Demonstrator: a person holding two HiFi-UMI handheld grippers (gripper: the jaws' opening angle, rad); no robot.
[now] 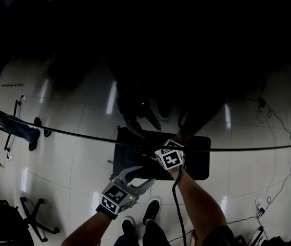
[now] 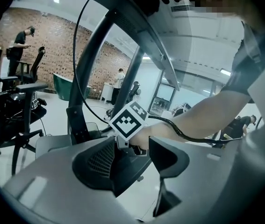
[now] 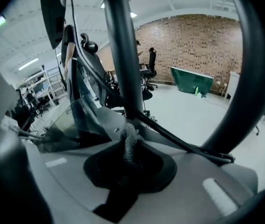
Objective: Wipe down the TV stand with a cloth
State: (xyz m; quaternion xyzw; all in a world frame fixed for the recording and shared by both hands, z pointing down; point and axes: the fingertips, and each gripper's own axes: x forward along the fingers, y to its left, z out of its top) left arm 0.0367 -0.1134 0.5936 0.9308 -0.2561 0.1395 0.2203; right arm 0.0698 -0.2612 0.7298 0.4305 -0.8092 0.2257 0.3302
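Cloth (image 3: 130, 139): soft, light, limp; my right gripper (image 3: 131, 158) pinches one bunched end, my left gripper (image 2: 137, 155) gapes empty

Glossy pale tiled floor (image 1: 73, 158) under dark TV stand base (image 1: 199, 160), chair base (image 1: 32, 217) lower left

Brick wall (image 3: 193, 41) behind a green tub (image 3: 191, 82); office chair (image 2: 11, 111) on pale floor (image 1: 83, 152).
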